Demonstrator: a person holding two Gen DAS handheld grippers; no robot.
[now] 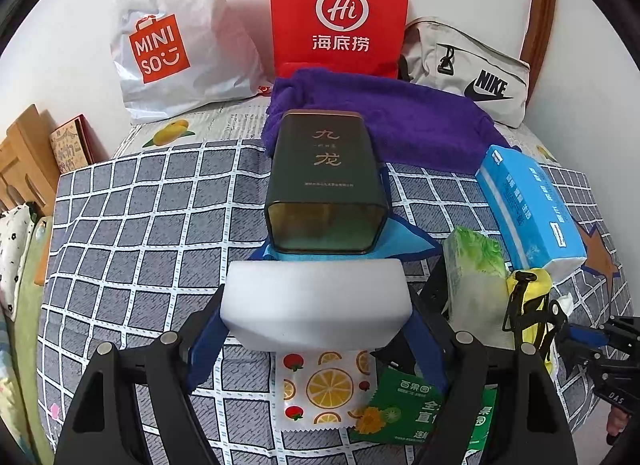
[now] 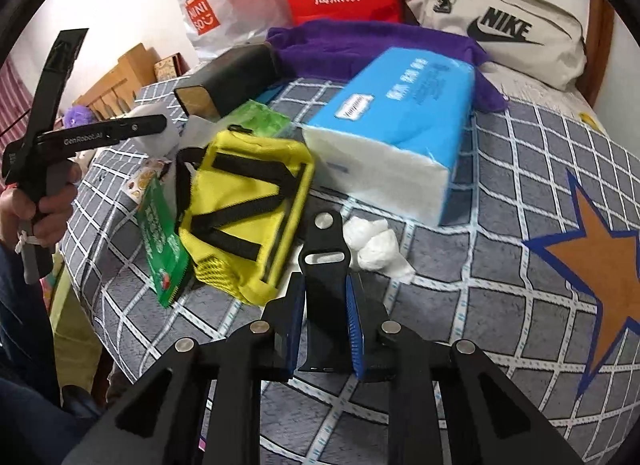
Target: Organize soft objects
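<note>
Left gripper (image 1: pixel 316 317) clamps a white sponge (image 1: pixel 316 301) before a dark tin (image 1: pixel 326 185); right gripper (image 2: pixel 324 329), jaws narrow, pinches a black strap (image 2: pixel 324 285) beside a yellow bag (image 2: pixel 248 217).

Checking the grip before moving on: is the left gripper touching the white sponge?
Touching. The left wrist view shows the left gripper with both blue fingers pressed against the sides of the white sponge.

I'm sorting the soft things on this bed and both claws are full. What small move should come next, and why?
Probably carry the white foam block, gripped in the left claw, forward and set it down by the purple towel. The right claw holds only a black strap, and the dark tin lies directly ahead, so steer around it.
</note>
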